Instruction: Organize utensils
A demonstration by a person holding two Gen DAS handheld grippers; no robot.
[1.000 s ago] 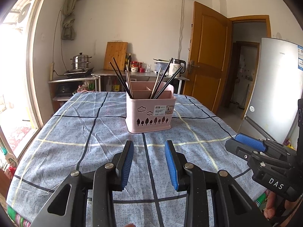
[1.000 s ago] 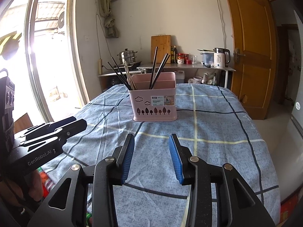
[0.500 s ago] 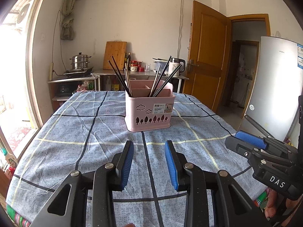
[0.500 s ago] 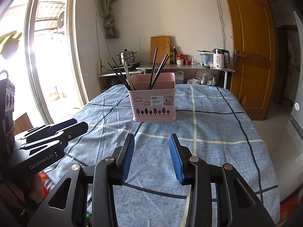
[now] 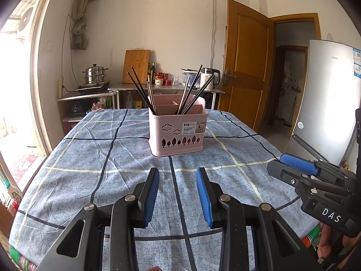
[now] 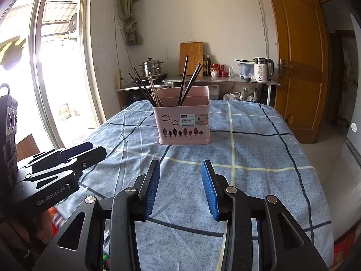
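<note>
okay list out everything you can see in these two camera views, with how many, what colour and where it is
basket: one, pink, middle of the table
chopsticks: several, dark and pale, standing tilted in the basket, left and right compartments
tablecloth: one, blue with dark and cream lines, covering the table
cutting board: one, wooden, leaning on the back wall
steamer pot: one, steel, on the left back shelf
kettle: one, white and black, on the back counter
door: one, brown wood, open, right
fridge: one, silver, far right
left tool: one, black with blue pads, open, empty, above the near table
right tool: one, same, open, empty
</note>
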